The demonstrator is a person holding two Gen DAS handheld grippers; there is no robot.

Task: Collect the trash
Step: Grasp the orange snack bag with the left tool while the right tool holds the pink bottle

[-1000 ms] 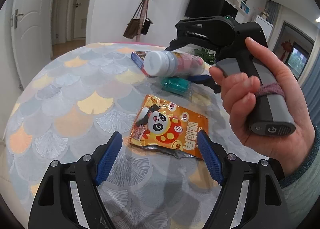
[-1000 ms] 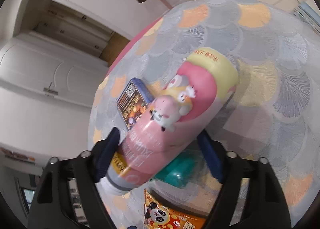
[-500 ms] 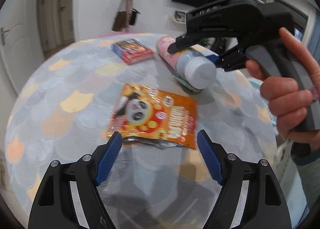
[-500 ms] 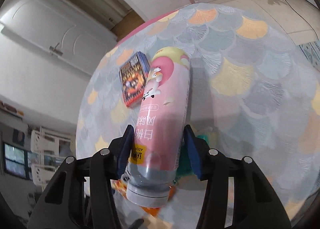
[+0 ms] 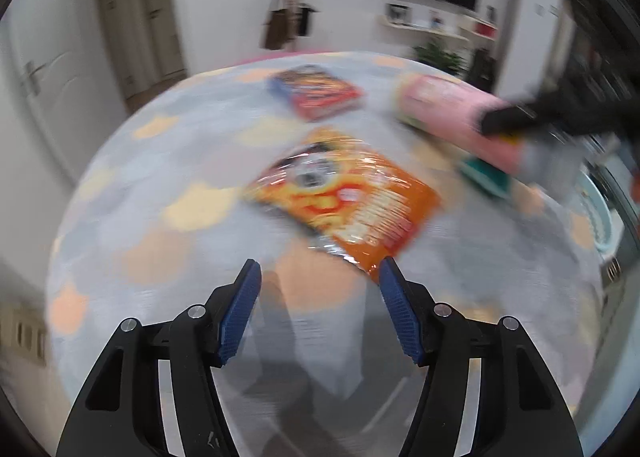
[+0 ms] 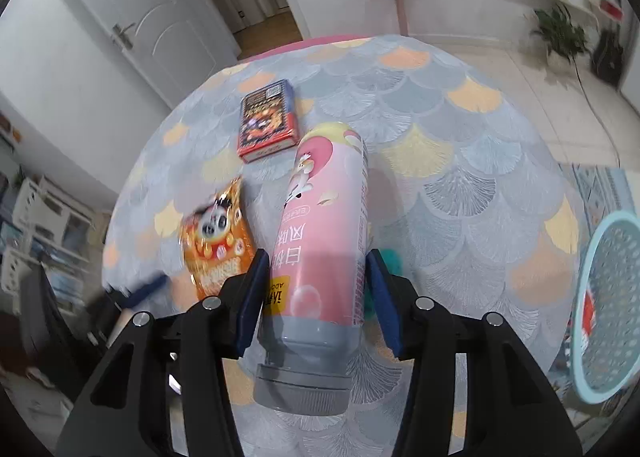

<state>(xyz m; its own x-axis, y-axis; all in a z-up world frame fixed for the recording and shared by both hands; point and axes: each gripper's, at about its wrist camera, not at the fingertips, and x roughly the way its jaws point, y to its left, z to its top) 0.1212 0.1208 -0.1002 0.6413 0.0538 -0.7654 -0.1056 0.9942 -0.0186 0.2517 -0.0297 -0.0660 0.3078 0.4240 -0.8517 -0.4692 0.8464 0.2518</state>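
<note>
On my table: one box, one snack packet; right gripper clamps one pink bottle; left gripper closing, empty.

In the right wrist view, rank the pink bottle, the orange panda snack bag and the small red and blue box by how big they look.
1. pink bottle, largest, though it is nearest the camera, which flatters it.
2. orange panda snack bag.
3. small red and blue box, smallest, though farthest away.
</note>
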